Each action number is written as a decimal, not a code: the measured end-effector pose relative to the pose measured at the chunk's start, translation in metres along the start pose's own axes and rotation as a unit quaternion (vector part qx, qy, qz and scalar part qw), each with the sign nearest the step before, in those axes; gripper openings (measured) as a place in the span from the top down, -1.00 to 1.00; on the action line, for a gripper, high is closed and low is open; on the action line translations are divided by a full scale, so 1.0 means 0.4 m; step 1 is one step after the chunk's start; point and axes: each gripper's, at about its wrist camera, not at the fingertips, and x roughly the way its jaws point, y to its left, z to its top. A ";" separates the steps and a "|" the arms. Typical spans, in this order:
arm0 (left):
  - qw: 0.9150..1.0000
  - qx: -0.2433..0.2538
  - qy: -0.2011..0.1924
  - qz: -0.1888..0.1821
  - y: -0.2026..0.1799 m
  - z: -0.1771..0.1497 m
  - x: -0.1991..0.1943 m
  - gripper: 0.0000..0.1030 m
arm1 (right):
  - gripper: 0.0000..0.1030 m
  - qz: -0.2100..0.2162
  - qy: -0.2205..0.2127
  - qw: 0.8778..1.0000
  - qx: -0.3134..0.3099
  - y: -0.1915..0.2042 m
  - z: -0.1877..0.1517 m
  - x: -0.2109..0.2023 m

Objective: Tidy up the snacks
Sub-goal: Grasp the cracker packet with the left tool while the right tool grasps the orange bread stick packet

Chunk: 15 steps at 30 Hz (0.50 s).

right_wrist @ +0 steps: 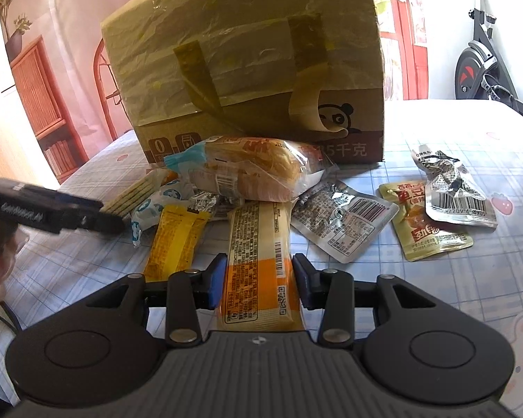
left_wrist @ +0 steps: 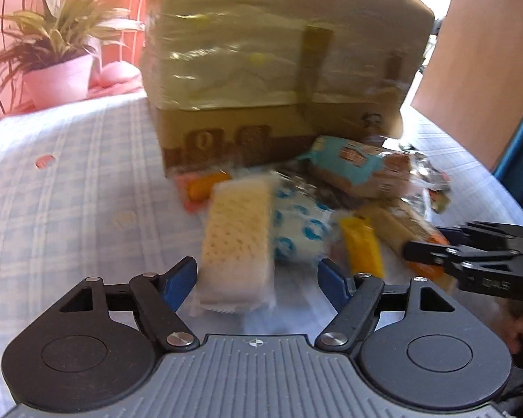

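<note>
A clear pack of pale crackers [left_wrist: 237, 244] lies on the checked tablecloth [left_wrist: 69, 209] between the blue pads of my left gripper [left_wrist: 256, 278]. The gripper is open, with a gap to the right pad. My right gripper [right_wrist: 259, 278] is shut on a long cream and orange snack pack [right_wrist: 258, 244], its pads against both long edges. From the left wrist it shows at the right edge as the right gripper [left_wrist: 432, 244]. From the right wrist, the left gripper [right_wrist: 111, 216] reaches in beside the cracker pack [right_wrist: 132, 195].
A taped cardboard box [right_wrist: 247, 69] stands behind the snack pile. A bagged bread [right_wrist: 247, 170], a yellow sachet [right_wrist: 172, 240], a white and blue wrapped piece [right_wrist: 157, 205], silver pouches [right_wrist: 345, 216] and a gold pouch [right_wrist: 425, 230] lie around. A potted plant [left_wrist: 59, 80] sits far left.
</note>
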 end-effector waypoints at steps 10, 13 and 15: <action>0.997 -0.078 -0.015 0.018 0.058 0.021 0.010 -0.48 | 0.17 0.000 0.000 1.000 0.002 0.000 0.001 0.000; 0.995 -0.099 -0.018 0.013 0.069 0.021 0.029 -0.20 | 0.17 0.001 0.000 1.000 0.002 0.000 0.001 0.000; 0.994 -0.103 -0.019 0.020 0.059 0.014 0.039 -0.10 | 0.17 0.001 0.000 1.000 0.002 0.000 0.001 -0.001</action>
